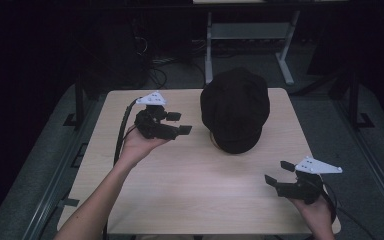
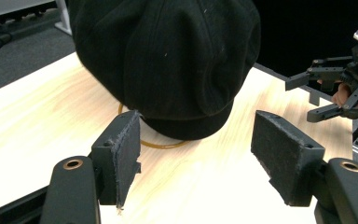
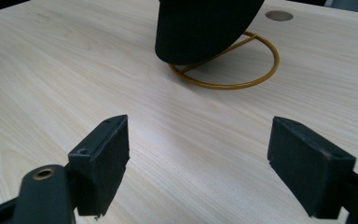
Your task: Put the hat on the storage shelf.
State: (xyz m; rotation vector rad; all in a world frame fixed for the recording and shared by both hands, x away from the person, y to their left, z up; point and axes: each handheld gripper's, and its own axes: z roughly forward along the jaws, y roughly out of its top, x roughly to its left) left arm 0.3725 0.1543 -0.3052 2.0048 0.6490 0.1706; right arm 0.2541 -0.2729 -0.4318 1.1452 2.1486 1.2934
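Note:
A black cap (image 1: 235, 108) rests on a brass wire stand whose ring base (image 3: 242, 70) lies on the light wooden table (image 1: 180, 175). The same cap (image 2: 168, 60) looms close in the left gripper view, its brim tilted down over the ring (image 2: 161, 143). My left gripper (image 1: 179, 123) hovers open just left of the cap, its jaws pointing at it with nothing between them. Open as well, my right gripper (image 1: 279, 172) stays near the table's front right corner, jaws aimed toward the cap. That right gripper (image 2: 314, 98) appears far off in the left gripper view.
A metal desk frame (image 1: 250, 35) and cables stand on the dark floor behind the table. A round grommet hole (image 3: 279, 15) marks the tabletop beyond the stand. Bare wood stretches between the two grippers.

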